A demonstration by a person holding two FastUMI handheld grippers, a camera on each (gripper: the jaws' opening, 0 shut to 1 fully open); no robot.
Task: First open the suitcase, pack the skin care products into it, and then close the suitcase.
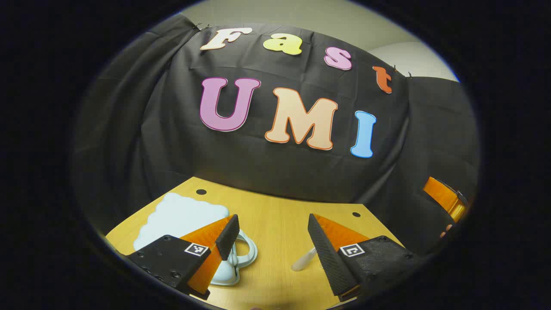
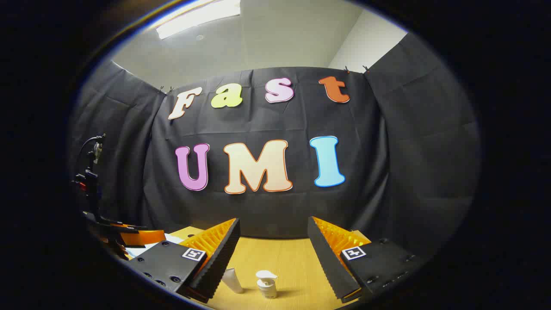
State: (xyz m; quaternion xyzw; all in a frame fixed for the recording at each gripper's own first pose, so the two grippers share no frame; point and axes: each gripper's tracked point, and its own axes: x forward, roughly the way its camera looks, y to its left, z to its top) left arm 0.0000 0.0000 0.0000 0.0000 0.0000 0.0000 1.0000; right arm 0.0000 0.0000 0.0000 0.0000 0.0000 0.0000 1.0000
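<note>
A pale blue suitcase (image 1: 181, 219) with a scalloped outline lies flat on the wooden table (image 1: 275, 206), its handle (image 1: 247, 254) just behind my left gripper's left finger. My left gripper (image 1: 272, 224) hovers open above the table, holding nothing. A small whitish tube (image 1: 303, 260) lies by its right finger. In the right gripper view, my right gripper (image 2: 273, 226) is open and holds nothing. On the table below it a white tube (image 2: 232, 280) lies beside a small white pump bottle (image 2: 267, 284), which stands upright.
The black cloth wall closes the back of the table (image 2: 284, 254). The other gripper (image 1: 445, 198) shows at the far right of the left gripper view. In the right gripper view, the left gripper (image 2: 125, 237) sits low at the left edge, with cabling above it.
</note>
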